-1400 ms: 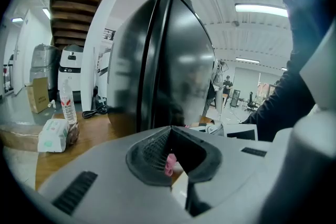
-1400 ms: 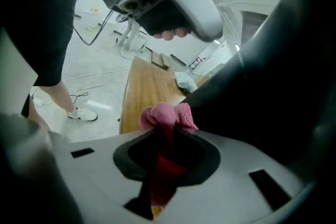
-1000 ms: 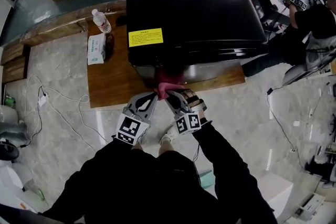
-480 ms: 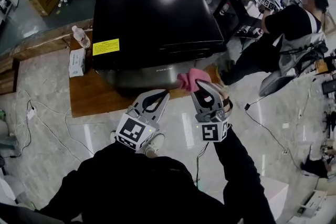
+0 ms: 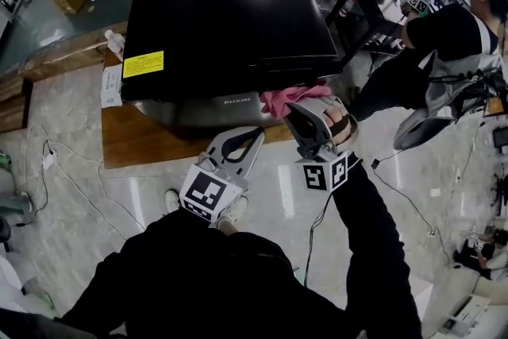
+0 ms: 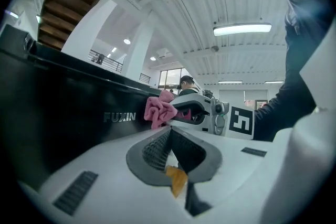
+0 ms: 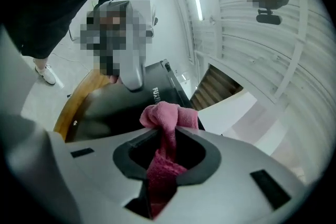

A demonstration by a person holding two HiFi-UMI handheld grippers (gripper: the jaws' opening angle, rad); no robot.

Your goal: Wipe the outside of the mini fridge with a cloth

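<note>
Up at the front of the black fridge [image 5: 230, 20], the pink cloth [image 5: 284, 98] is bunched against the upper edge. It sits close to the right corner, just right of the lettering [image 6: 117, 116] on the front face. The fridge stands on a low wooden platform [image 5: 135, 143] with its glossy top toward the head camera. A yellow label [image 5: 143, 63] is stuck near the top's front left corner.

The right gripper [image 5: 295, 112] has its jaws clamped on the cloth. In its own view the fabric runs through the gap between them and bulges out past the tips against the fridge. The left gripper [image 5: 255, 136] hangs lower and to the left, in front of the front face. Its jaws are drawn together with nothing between them. Whether its tips touch the fridge cannot be told.

On the platform, left of the fridge, are a tissue pack [image 5: 111, 83] and a water bottle [image 5: 113, 44]. Off to the right is a person [image 5: 448, 36] in a dark top.
</note>
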